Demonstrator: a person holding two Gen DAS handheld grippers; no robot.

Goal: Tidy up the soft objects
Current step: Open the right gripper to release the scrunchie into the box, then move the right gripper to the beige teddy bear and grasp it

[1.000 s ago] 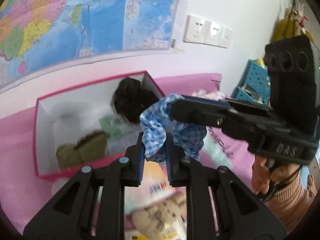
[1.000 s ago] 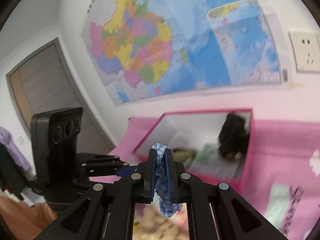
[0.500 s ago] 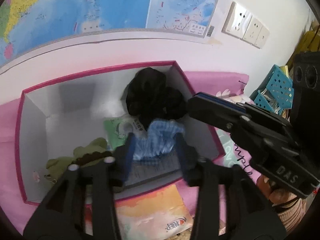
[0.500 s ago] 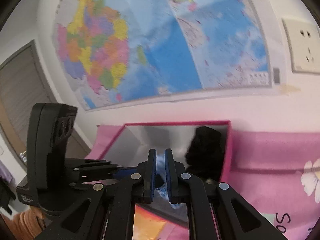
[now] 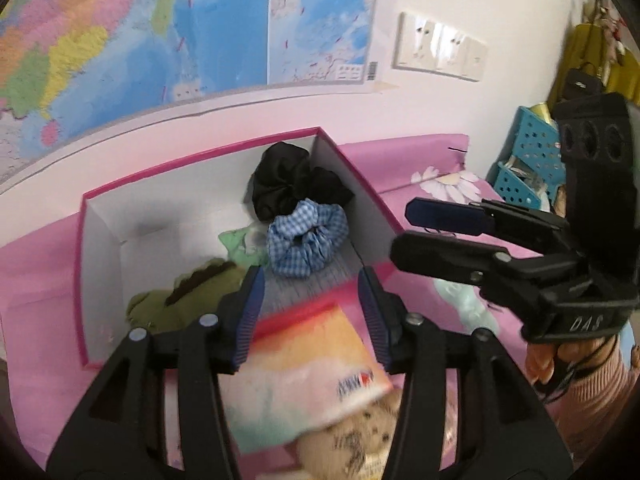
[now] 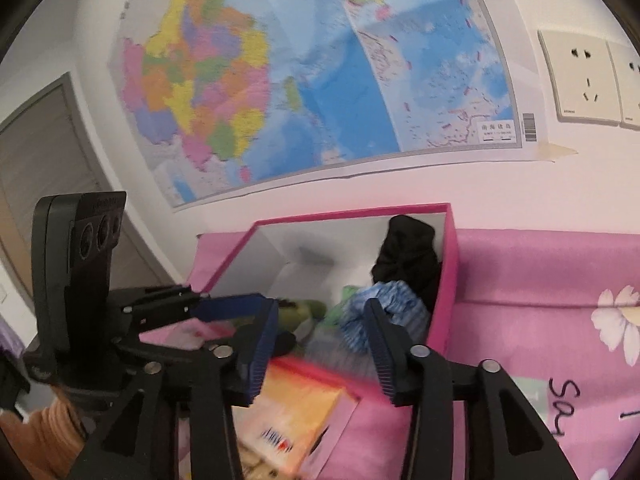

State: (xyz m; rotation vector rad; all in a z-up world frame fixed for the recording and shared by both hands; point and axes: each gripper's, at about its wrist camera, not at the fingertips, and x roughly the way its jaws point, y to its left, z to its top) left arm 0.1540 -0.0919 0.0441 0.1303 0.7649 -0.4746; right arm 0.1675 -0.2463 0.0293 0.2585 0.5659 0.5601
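Both grippers are hovering over the near edge of the pink-rimmed box (image 5: 86, 280), and both are standing wide open with nothing between the blue pads.

Left gripper (image 5: 312, 312): jaws are spreading well apart, empty. Through the gap, the blue gingham scrunchie (image 5: 306, 238) is lying inside the box, toward its right wall, at roughly 12 o'clock from the fingertips. It is resting just in front of the black scrunchie (image 5: 294, 186), touching or nearly touching it; the black one is sitting in the far right corner. At 10 o'clock from the gingham piece, a light green item (image 5: 240, 246) is peeking out, too blurred to name. An olive-green plush (image 5: 176, 298) is lying at the box's near left, at 10 o'clock from the left gripper.

Right gripper (image 6: 320, 344): jaws are likewise gaping, holding nothing. In the left wrist view it is reaching in from 3 o'clock, its fingers (image 5: 452, 216) pointing at the box's right wall. In its own view the gingham scrunchie (image 6: 380, 308) is showing just past the right pad, inside the box.

Below both grippers, an orange-and-white packet (image 5: 316, 364) is lying on the pink floral cloth (image 5: 420, 160), just outside the box's near wall. A wall map (image 6: 320, 72) is hanging above.
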